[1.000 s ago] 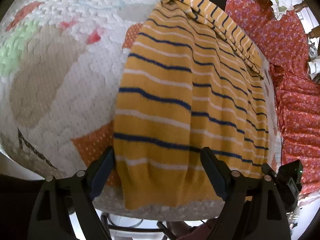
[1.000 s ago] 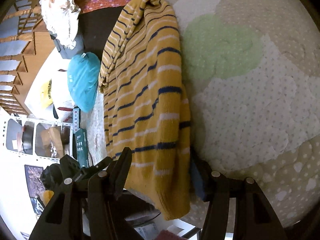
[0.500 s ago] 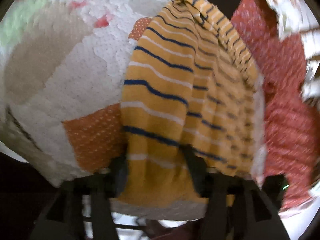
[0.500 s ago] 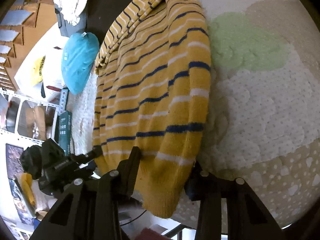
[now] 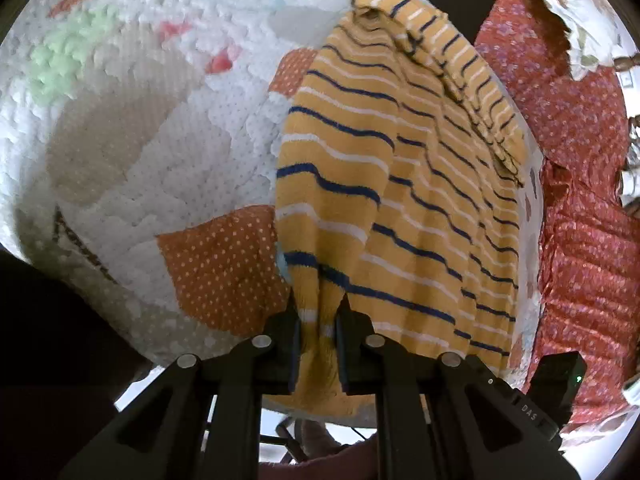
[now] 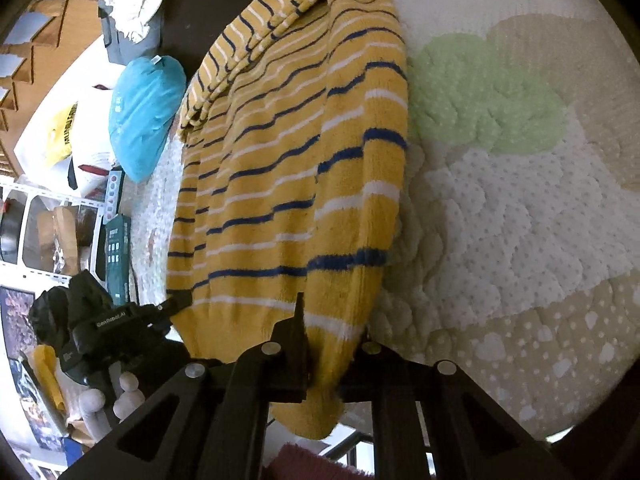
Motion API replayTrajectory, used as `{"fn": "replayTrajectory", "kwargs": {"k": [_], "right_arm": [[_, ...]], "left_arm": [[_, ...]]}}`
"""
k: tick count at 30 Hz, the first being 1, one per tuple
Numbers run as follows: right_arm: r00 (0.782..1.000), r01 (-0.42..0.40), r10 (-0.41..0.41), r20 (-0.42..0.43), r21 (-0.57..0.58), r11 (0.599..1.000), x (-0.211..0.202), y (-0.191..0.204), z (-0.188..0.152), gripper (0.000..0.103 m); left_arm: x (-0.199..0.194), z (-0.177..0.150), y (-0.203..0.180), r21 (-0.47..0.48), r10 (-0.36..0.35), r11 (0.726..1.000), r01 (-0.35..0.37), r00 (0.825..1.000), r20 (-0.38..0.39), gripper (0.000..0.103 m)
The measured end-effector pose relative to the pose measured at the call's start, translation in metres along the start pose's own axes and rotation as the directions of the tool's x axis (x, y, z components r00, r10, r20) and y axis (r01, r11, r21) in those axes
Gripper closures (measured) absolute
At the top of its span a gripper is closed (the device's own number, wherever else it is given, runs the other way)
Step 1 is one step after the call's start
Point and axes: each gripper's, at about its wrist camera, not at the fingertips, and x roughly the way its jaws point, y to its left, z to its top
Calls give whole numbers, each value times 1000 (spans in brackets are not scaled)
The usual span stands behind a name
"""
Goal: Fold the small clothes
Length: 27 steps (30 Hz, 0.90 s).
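A yellow sweater [image 5: 400, 208] with navy and white stripes lies lengthwise on a patchwork quilt [image 5: 132, 152], its folded sleeve along its far side. My left gripper [image 5: 318, 336] is shut on the sweater's hem at its left corner. In the right wrist view the same sweater [image 6: 288, 168] runs away from me, and my right gripper [image 6: 334, 344] is shut on the hem at its right corner. The left gripper's body [image 6: 100, 328] shows at the lower left of that view.
The quilt [image 6: 520, 208] spreads wide to the right of the sweater. A red floral cloth [image 5: 580, 184] lies beyond the sweater's other side. A blue cushion [image 6: 144, 108], bags and shelves stand off the quilt's edge, which runs just under both grippers.
Both grippers were open around the hem a second ago; both have closed on it. The hem has bunched and creased between the fingers.
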Motion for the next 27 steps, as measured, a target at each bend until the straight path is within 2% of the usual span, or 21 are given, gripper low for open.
{"fn": "replayTrajectory", "kwargs": {"k": [4, 7, 10, 13, 14, 16, 19, 23, 27], "right_arm": [[997, -17, 16, -74, -5, 1000, -9, 2, -9, 94], [990, 0, -6, -141, -42, 999, -17, 3, -24, 94], [979, 12, -27, -202, -72, 997, -27, 3, -45, 94], [966, 1, -25, -255, -95, 995, -35, 2, -74, 94], [965, 2, -28, -260, -102, 995, -35, 2, -81, 94], [967, 8, -37, -250, -116, 993, -38, 1, -91, 94], [980, -19, -5, -200, -113, 993, -45, 6, -85, 94], [993, -55, 37, -112, -154, 987, -58, 28, -56, 94], [997, -82, 79, -22, -158, 984, -62, 51, -8, 94]], "left_arm": [[-16, -7, -2, 25, 24, 999, -24, 1000, -5, 90], [-17, -7, -2, 22, 25, 999, -24, 999, -37, 90], [-12, 0, -1, -5, 10, 1000, -11, 997, -76, 90], [-11, -5, 0, -6, 12, 1000, -13, 996, -87, 90], [-14, -9, 4, -24, -10, 1000, 8, 996, -89, 90], [-19, -8, 8, -47, -30, 999, 26, 997, -75, 90], [-29, 7, -3, -29, -42, 999, 41, 999, -27, 90], [-37, 35, -25, -4, -67, 998, 67, 998, -4, 90], [-36, 85, -53, 17, -99, 995, 98, 995, 25, 90]]}}
